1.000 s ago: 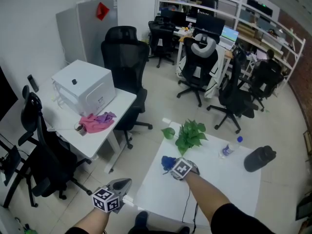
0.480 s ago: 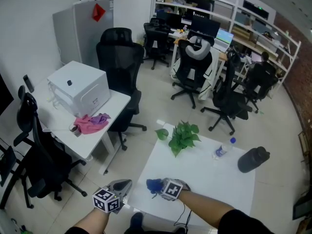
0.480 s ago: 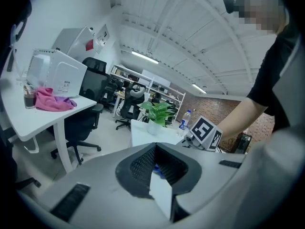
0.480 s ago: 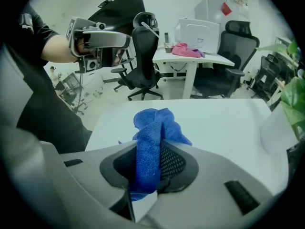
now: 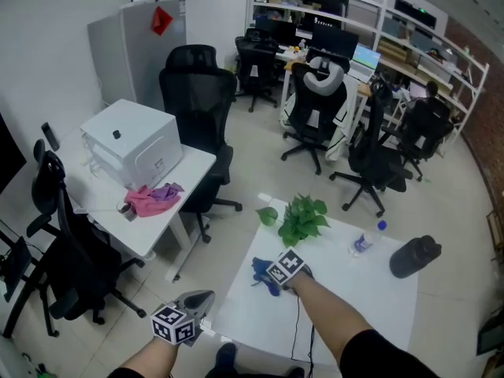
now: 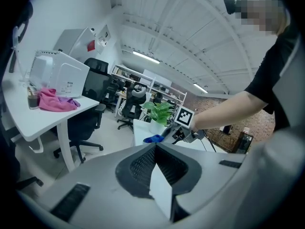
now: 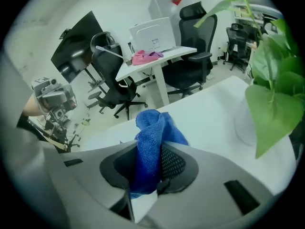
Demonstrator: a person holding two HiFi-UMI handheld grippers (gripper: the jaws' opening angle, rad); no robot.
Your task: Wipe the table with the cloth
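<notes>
A blue cloth (image 5: 262, 273) lies bunched on the white table (image 5: 346, 313), left of centre and just below the plant. My right gripper (image 5: 273, 272) is shut on it; in the right gripper view the cloth (image 7: 151, 144) is pinched between the jaws and bulges out ahead of them onto the table top (image 7: 209, 109). My left gripper (image 5: 205, 296) hangs off the table's near-left corner, above the floor, shut with nothing in it. From the left gripper view, the jaws (image 6: 155, 149) meet, and the cloth (image 6: 153, 139) and right gripper (image 6: 177, 133) show beyond them.
A potted green plant (image 5: 303, 219) stands at the table's far edge, close to the cloth. A clear water bottle (image 5: 366, 242) and a dark flask (image 5: 415, 257) lie at the far right. A black cable (image 5: 298, 325) crosses the near side. A desk with a white box (image 5: 134, 150), a pink cloth (image 5: 150, 198) and office chairs (image 5: 201, 101) stands left.
The right gripper dragged the cloth toward the table's near-left edge, then pushed it back up toward the plant. The left gripper has stayed in place.
</notes>
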